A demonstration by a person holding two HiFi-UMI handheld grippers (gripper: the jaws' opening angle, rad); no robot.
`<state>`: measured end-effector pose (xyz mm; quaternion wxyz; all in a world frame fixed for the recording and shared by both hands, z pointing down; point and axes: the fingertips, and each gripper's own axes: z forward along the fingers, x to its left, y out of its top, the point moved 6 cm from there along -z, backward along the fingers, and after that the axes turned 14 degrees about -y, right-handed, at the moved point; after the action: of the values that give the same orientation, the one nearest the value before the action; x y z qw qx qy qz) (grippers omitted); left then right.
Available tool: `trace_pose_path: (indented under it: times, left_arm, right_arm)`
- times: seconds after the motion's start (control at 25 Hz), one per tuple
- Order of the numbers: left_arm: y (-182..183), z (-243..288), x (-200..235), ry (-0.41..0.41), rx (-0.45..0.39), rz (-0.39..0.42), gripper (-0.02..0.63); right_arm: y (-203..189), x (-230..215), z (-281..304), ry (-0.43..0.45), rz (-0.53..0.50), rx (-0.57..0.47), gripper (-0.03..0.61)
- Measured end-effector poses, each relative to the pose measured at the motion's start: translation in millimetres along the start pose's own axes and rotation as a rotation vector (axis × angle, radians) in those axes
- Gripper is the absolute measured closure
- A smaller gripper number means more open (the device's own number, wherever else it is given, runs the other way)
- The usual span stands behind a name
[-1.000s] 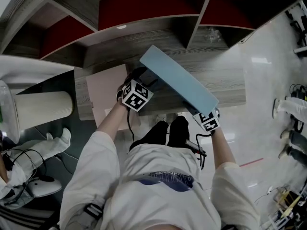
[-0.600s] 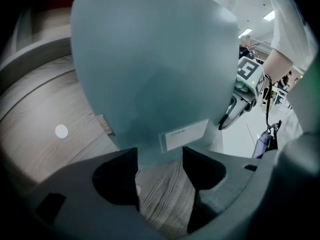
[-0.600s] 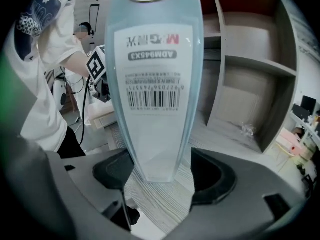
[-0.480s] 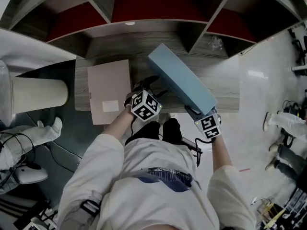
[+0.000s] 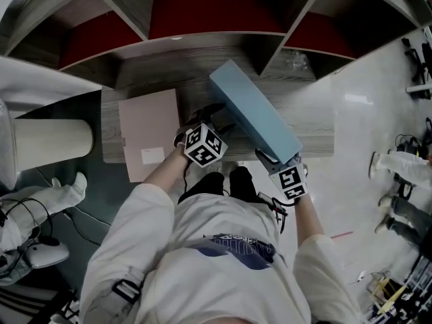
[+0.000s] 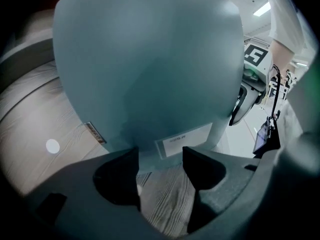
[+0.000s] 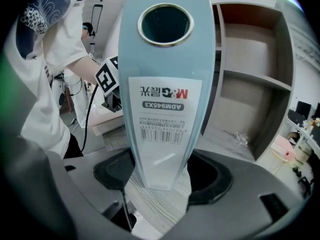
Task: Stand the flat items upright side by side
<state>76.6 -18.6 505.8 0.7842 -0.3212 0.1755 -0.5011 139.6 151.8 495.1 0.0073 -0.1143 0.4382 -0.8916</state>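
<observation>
1 blue binder (image 5: pixel 253 110), clamped in right gripper (image 7: pixel 162 171)

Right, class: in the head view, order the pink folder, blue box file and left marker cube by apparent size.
1. pink folder, lying face up.
2. blue box file, seen nearly edge-on, so a close second.
3. left marker cube, clearly smallest, though nearer the camera.

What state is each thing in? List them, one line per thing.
blue binder: standing upright on the wooden surface, held by its spine.
pink folder: lying flat, near end overhanging the surface's front edge.
right gripper: shut on the blue binder's spine.
left gripper: open, jaw tips at the binder's broad face, gripping nothing.
</observation>
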Motion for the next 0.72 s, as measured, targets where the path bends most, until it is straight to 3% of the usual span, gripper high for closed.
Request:
trace_pose_path:
  times: [0.72]
  left_arm:
    - [22, 20, 33, -0.065, 0.028, 0.159, 0.348]
  right_arm:
    - [9, 16, -1, -0.085, 0.097, 0.015, 0.272]
